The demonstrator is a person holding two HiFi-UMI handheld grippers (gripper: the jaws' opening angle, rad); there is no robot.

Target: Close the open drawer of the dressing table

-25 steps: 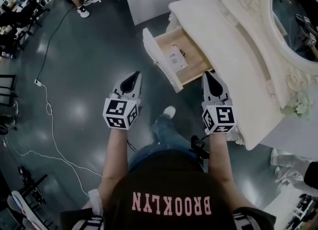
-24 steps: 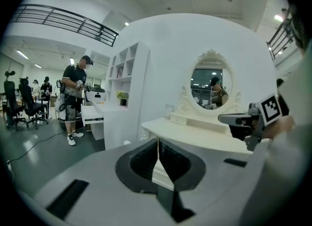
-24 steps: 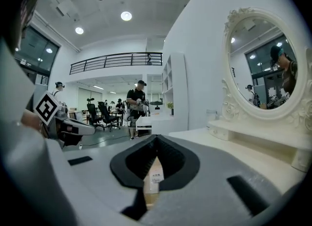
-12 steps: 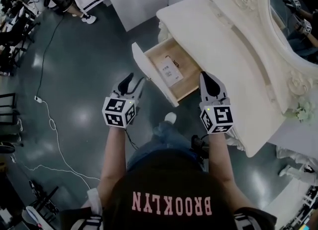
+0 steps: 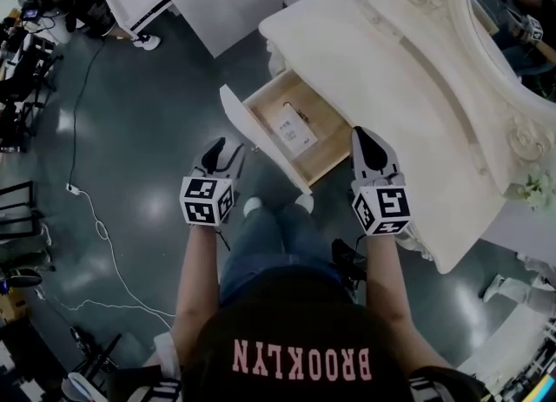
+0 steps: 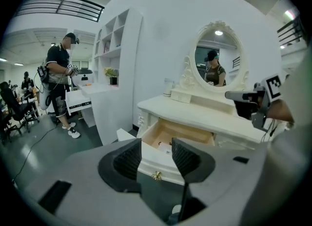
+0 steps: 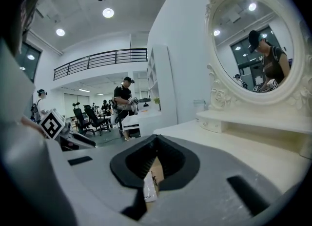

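Left gripper (image 5: 228,146) opened, lowered — drawer (image 5: 236,112) ahead

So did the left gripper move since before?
Yes. The left gripper has come closer to the open drawer's front. Its jaws have just been opening, with nothing between them.

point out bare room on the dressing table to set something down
Free: the cream dressing table's top, from front edge to the raised shelf under the oval mirror. Crowded: the open wooden drawer, holding a white packet.
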